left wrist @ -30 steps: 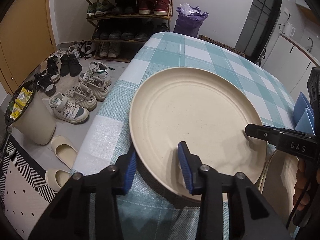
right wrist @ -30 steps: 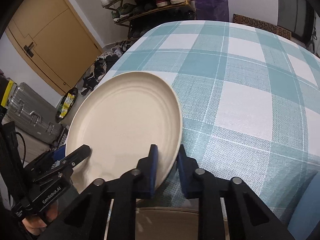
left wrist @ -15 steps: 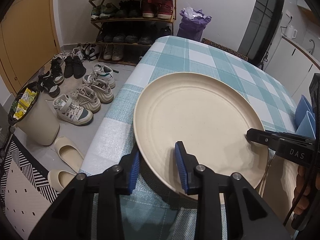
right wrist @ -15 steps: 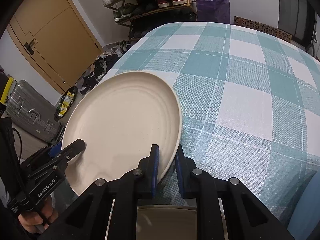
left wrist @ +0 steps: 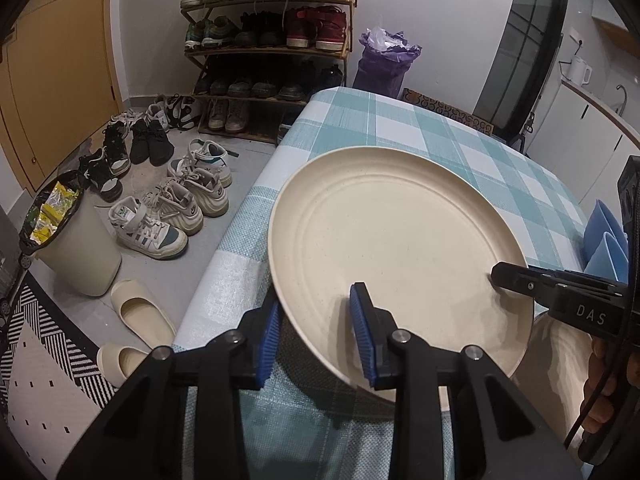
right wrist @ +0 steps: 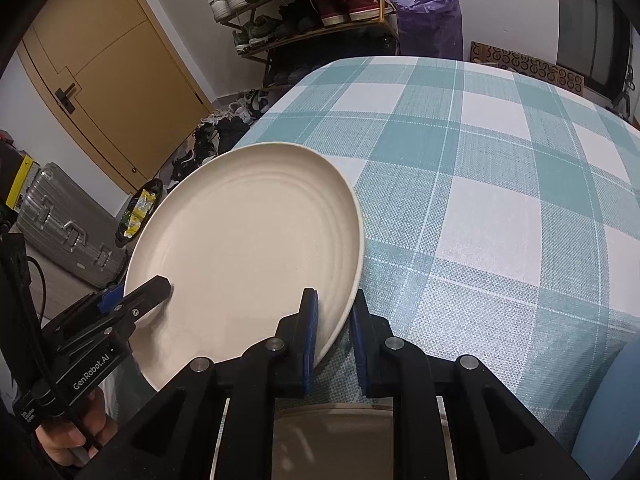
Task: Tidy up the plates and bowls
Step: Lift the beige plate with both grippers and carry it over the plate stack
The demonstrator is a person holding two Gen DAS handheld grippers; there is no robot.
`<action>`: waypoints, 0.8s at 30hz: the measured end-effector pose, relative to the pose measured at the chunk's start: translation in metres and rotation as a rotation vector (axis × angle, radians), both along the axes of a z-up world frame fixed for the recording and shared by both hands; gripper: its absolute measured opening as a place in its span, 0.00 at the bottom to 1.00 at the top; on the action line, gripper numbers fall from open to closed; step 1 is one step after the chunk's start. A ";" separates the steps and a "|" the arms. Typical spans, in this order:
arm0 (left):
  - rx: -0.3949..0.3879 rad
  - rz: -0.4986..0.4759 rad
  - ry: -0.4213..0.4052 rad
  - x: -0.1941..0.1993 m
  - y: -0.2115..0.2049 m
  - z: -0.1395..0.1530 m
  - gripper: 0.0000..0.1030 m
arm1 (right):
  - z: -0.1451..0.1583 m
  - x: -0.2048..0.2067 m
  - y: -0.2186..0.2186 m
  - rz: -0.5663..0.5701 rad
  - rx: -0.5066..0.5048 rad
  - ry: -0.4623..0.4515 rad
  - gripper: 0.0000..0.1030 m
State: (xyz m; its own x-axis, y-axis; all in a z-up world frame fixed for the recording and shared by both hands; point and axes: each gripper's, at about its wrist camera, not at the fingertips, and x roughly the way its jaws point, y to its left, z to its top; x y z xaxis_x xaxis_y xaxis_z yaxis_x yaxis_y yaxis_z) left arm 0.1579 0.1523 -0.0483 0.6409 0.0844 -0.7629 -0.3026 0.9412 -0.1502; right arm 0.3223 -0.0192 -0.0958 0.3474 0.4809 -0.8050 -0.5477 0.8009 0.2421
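I have a cream plate [left wrist: 400,248] held up over the near edge of the checked tablecloth [left wrist: 400,128], tilted, nothing lying on it; its face is turned up and toward me, its far rim at about 12 o'clock in the left wrist view and its near rim dipping toward 6 o'clock. In the right wrist view the round plate [right wrist: 248,248] shows as a foreshortened oval, long axis running from 7 o'clock up to 1 o'clock. My left gripper [left wrist: 316,336] straddles the near rim, one blue pad under it and one above on the face; whether both pads press on it I cannot tell. My right gripper [right wrist: 334,336] is clenched on the opposite rim, which sits pinched between its narrow blue pads. Only the left view gives me the cream waste bin [left wrist: 76,248] at 9 o'clock, black liner stuffed with yellow wrappers, the loose shoes [left wrist: 160,208] on the floor, and blue bowls [left wrist: 604,236] stacked on edge at 3 o'clock. Only the right view gives me the silver suitcase [right wrist: 60,224] at 9 o'clock. The shoe rack [left wrist: 272,32] full of pairs and the purple bag [left wrist: 388,60] stuffed with paper show in both. Another cream plate [right wrist: 332,440] lies directly beneath my right gripper, at 6 o'clock.
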 end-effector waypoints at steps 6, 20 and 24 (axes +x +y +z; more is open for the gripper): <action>0.008 -0.006 -0.022 -0.003 -0.004 0.011 0.31 | 0.013 -0.006 -0.007 -0.001 0.016 -0.023 0.16; 0.025 -0.034 -0.076 -0.016 -0.021 0.040 0.31 | 0.045 -0.027 -0.030 -0.020 0.044 -0.076 0.16; 0.028 -0.048 -0.088 -0.020 -0.029 0.047 0.31 | 0.053 -0.033 -0.039 -0.029 0.053 -0.089 0.16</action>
State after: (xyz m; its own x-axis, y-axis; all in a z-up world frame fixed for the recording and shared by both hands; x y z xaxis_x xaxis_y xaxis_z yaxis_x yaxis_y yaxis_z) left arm 0.1379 0.1233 -0.0013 0.7094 0.0720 -0.7011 -0.2436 0.9585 -0.1481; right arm 0.2896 -0.0580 -0.0424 0.4307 0.5103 -0.7443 -0.5453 0.8044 0.2359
